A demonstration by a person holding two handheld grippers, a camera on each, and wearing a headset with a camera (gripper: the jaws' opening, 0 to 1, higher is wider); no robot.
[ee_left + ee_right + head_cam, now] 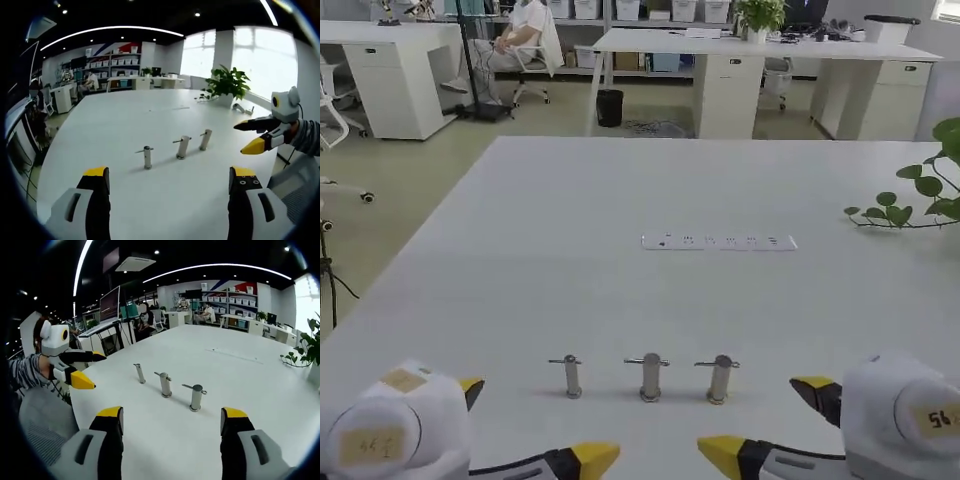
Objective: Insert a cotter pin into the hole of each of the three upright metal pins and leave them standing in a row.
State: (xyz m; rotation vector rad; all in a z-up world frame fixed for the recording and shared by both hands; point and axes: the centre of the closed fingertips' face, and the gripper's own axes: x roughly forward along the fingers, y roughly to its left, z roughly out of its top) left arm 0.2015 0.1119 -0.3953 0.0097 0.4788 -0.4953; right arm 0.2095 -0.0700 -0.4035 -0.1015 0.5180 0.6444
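Note:
Three upright metal pins stand in a row on the white table: the left pin (572, 376), the middle pin (650, 376) and the right pin (720, 378). Each has a thin cotter pin through its top, sticking out sideways. The same row appears in the left gripper view (182, 147) and the right gripper view (165, 384). My left gripper (535, 425) is open at the near left, short of the pins, nothing between its yellow-tipped jaws. On the near right my right gripper (765, 420) is open too and holds nothing.
A white power strip (718, 242) lies flat further back on the table. Leafy plant stems (920, 195) reach in from the right edge. Beyond the table are desks, a black bin (609, 107) and a seated person (525, 35).

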